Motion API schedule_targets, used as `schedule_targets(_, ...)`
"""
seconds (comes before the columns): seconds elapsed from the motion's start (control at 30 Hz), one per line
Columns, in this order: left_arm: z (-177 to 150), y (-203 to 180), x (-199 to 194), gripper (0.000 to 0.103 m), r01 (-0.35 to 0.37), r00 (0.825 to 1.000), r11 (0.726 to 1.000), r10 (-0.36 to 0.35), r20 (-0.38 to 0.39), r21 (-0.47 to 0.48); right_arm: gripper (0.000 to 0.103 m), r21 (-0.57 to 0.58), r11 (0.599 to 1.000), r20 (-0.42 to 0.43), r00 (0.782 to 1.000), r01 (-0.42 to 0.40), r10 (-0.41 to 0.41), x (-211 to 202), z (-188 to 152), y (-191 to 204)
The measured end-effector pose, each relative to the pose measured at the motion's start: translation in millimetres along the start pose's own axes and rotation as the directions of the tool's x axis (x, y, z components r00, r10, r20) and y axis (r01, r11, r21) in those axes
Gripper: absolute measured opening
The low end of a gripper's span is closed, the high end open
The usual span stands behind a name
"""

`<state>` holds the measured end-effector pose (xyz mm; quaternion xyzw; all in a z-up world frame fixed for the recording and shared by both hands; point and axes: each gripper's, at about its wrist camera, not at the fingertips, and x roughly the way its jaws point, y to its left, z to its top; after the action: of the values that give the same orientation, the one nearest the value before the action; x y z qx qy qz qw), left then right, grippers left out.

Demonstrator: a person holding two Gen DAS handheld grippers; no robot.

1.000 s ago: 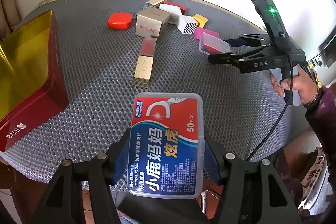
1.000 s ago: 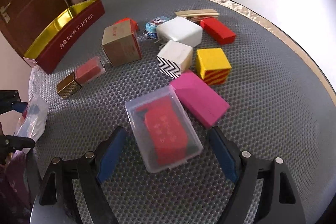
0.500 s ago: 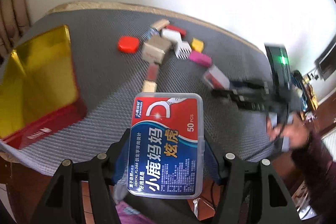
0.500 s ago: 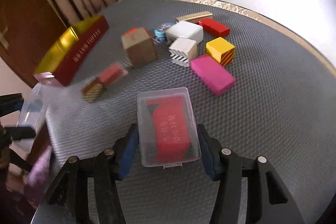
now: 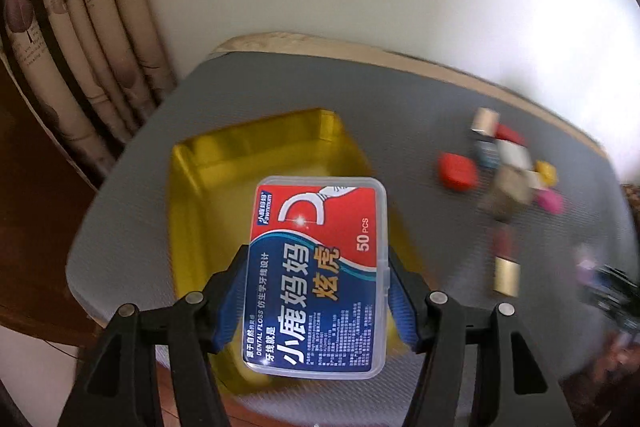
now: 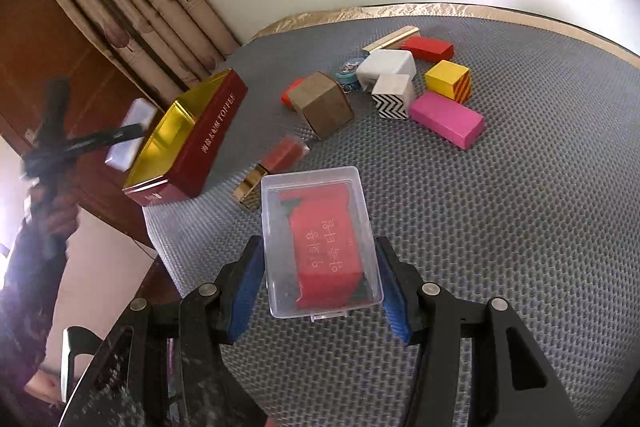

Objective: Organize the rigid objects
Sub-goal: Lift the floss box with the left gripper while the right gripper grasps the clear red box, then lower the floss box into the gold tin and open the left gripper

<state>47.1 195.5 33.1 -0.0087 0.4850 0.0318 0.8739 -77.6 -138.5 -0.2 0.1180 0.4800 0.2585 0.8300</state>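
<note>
Grey mesh matting covers the round tabletop (image 6: 520, 211), with a white wall and curtains behind. Left hand-held gripper (image 5: 316, 291) is clamped on a floss box (image 5: 316, 279), held in the air above the gold-lined red tin (image 5: 224, 195). Right hand-held gripper (image 6: 320, 283) is closed on a clear case (image 6: 318, 239) with a red insert, above the mat. Farther off lie a lipstick (image 6: 272, 167), brown box (image 6: 324, 105), zigzag block (image 6: 394, 95), pink block (image 6: 446, 119), yellow cube (image 6: 448, 81) and white charger (image 6: 386, 67), clustered near each other.
</note>
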Motion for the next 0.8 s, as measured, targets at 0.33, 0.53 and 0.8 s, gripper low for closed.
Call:
schedule_targets(0.33,36,53,80,0.063,-0.051,0.996,0.996,0.045,-0.082,-0.069,0.052,-0.017,1.0,-0.002,1.0,-0.017,0.017,-1,16,18)
schedule_targets(0.53,40,67,99,0.063,-0.087,0.992,0.992,0.077,-0.103,-0.094,0.052,-0.012,0.999,-0.013,0.999,-0.031,0.031,5,18,24)
schedule_targets(0.8,45,63,106,0.064,-0.148,0.979,0.988,0.139,-0.147,-0.051,0.052,-0.019,0.999,-0.027,0.999,-0.038,0.037,9,19,34)
